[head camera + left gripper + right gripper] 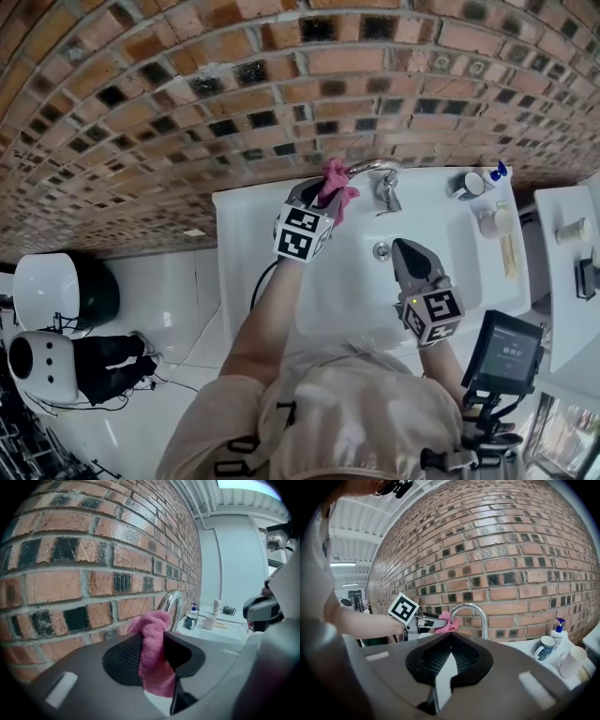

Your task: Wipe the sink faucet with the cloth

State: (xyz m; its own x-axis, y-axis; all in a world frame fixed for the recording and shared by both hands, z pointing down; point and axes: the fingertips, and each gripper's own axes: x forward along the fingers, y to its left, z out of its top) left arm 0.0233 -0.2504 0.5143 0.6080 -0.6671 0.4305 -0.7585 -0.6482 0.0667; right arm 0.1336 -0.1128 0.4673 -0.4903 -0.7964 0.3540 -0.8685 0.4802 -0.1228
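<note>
**Pink cloth pinched against the chrome spout**

Head view: at upper centre, the left gripper (323, 192) clamps a pink cloth (337, 186) and holds it against the left end of the curved faucet (377, 170), at the back of the white sink (234, 216). Held this way, fabric rather than jaw meets the metal. The right gripper (405, 251) hangs over the basin at centre right, well apart from the faucet. Its jaws are drawn together on nothing, and it is apparently kept out of the wiping hand's way.

Left gripper view: mid-frame, both jaws press the sides of the bunched cloth. A fold stands up above them, touching the spout's arch just behind, and a tail hangs below. Brick wall (70, 550) fills the left of the frame.

Right gripper view: seen from the side, the spout arches at centre against the brick. The cloth sits at its down-turned end, left of centre, pushed there by the left gripper. Wiping looks under way at the spout, and the stem probably remains to be done.
</note>
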